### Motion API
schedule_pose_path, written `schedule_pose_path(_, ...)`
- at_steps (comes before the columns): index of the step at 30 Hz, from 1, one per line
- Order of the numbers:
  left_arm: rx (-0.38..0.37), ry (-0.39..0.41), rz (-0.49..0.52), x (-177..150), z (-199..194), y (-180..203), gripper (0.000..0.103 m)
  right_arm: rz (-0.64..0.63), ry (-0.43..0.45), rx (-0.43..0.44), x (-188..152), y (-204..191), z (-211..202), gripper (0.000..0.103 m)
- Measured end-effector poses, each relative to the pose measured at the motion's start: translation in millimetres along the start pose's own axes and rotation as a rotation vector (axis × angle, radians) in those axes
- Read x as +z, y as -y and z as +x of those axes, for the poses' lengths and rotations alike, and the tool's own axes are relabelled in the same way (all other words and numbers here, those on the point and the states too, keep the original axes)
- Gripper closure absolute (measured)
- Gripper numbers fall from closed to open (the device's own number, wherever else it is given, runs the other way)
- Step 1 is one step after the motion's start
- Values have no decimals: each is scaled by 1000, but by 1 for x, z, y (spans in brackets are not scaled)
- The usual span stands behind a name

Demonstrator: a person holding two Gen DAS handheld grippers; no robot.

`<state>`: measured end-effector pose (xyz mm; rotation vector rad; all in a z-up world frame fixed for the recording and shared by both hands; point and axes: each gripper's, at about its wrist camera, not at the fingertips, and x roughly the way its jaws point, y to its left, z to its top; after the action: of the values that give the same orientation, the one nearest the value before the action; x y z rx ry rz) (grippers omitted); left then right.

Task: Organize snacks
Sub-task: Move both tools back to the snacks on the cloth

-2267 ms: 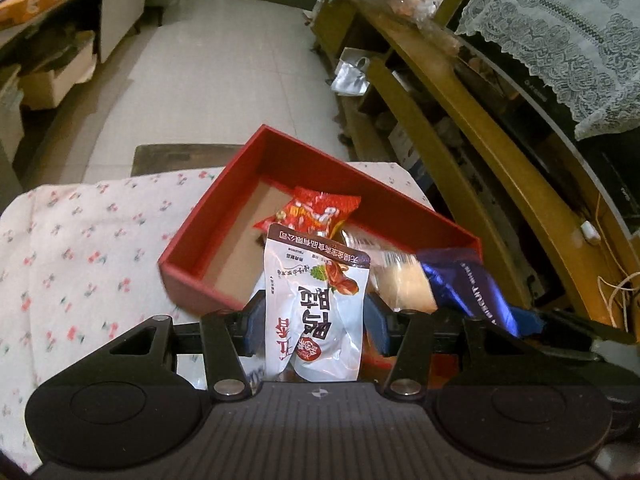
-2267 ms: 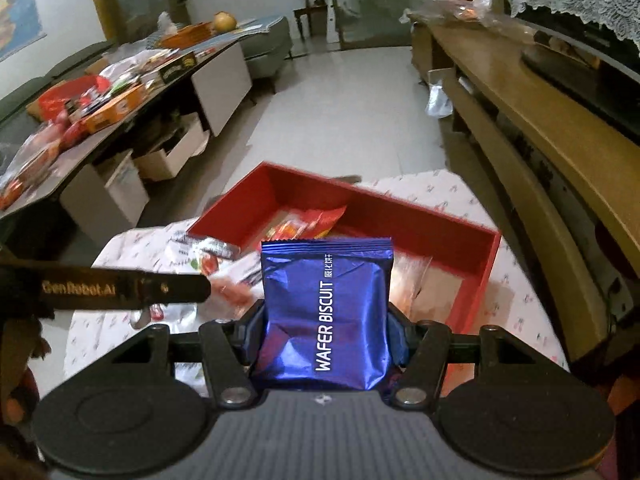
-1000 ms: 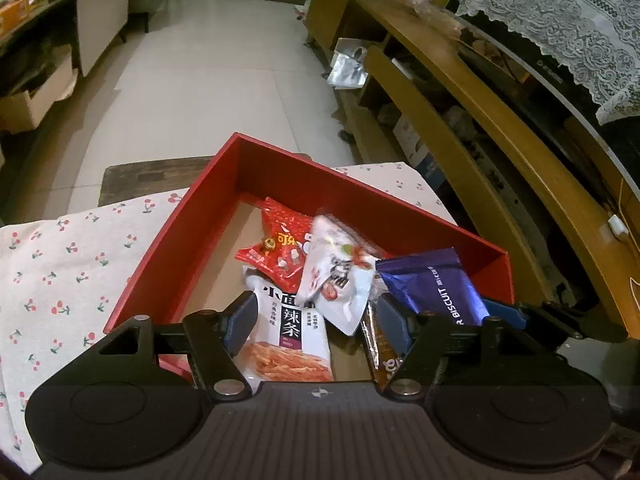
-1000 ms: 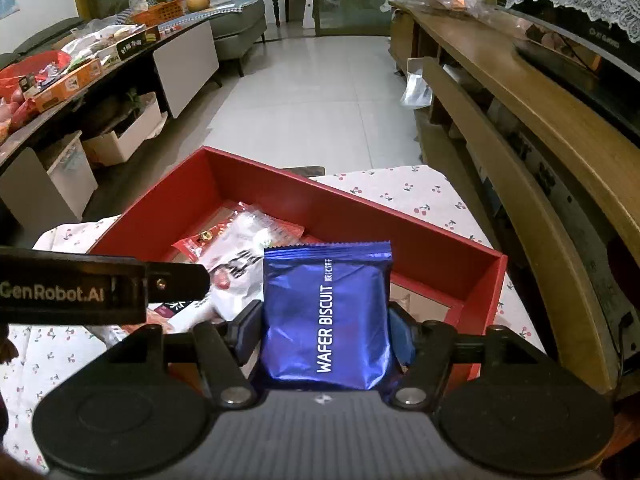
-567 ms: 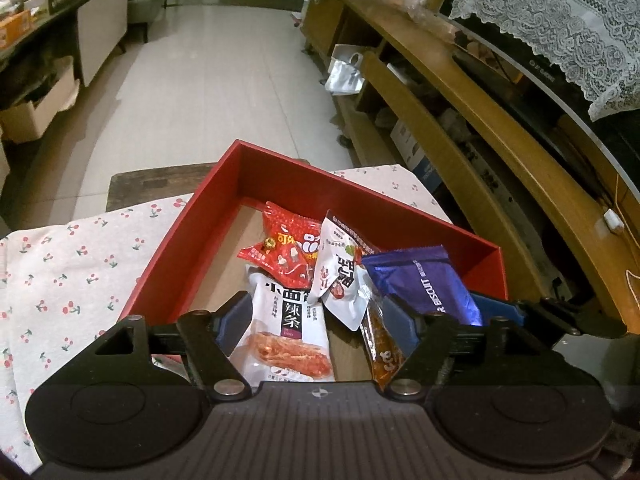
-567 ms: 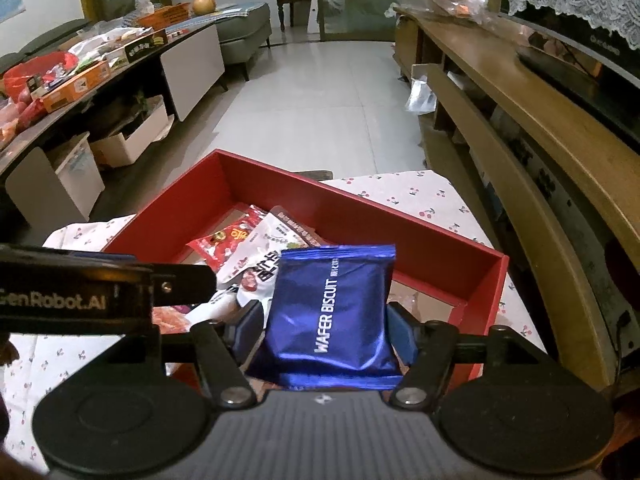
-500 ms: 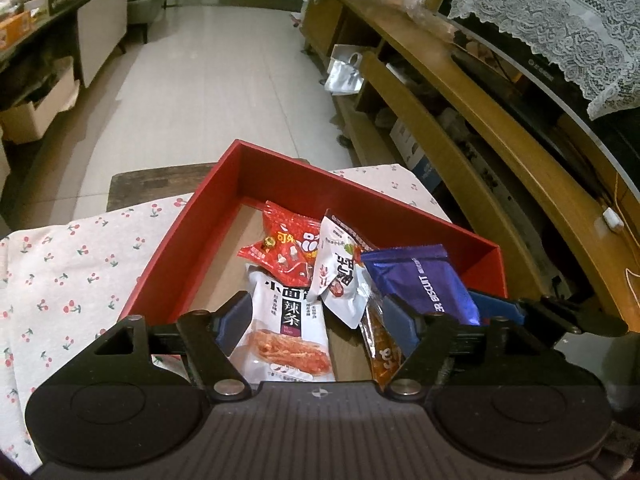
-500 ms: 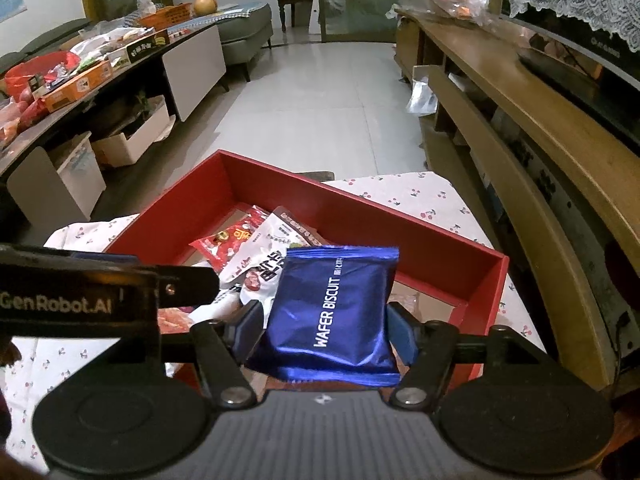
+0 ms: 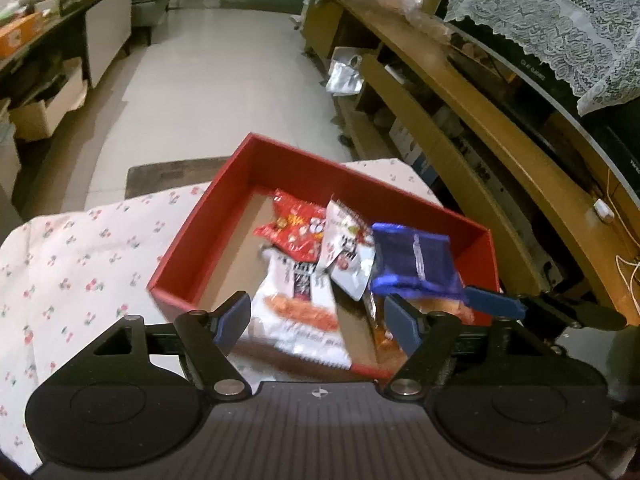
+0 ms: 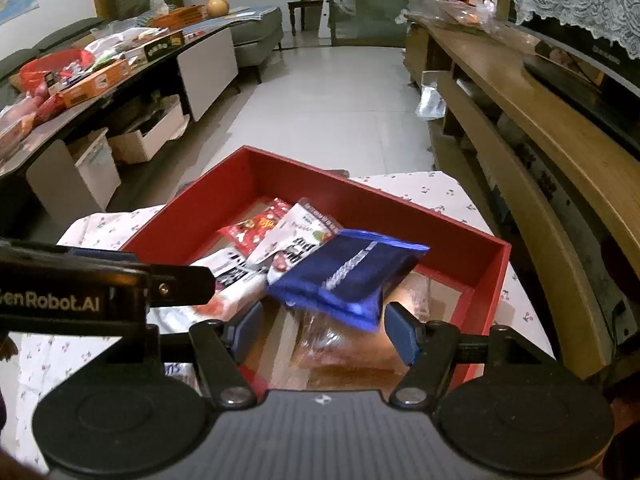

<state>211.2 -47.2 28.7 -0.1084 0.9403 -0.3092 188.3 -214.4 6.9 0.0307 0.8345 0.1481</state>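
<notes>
left hand-held gripper (image 9: 316,322): jaws spread, just opening wider, empty, side reads "GenRobot.AI" | right hand-held gripper (image 10: 322,330): spread, empty | shiny blue foil packet (image 10: 346,274): in red cardboard box (image 10: 360,204), atop white snack pouches (image 10: 296,240); print blurred

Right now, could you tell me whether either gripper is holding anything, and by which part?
Nothing is held. The blue wafer packet lies loose in the red box, beyond the right gripper's open fingers; the left gripper is open too.
</notes>
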Motion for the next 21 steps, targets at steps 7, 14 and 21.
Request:
schedule_pose_path(7,-18,-23,-28,-18,-14,-10,23,4,-3,32,-14,-5,-17,22)
schedule_pose_path(14,-27,-38,-53,-32,-25,-20,23,8,-15,47,-27,-8,-29,22)
schedule_pose_path(21,-28,-99,-45,-44,-14,-26,23,28,-41,75,-44,-9,-41,22)
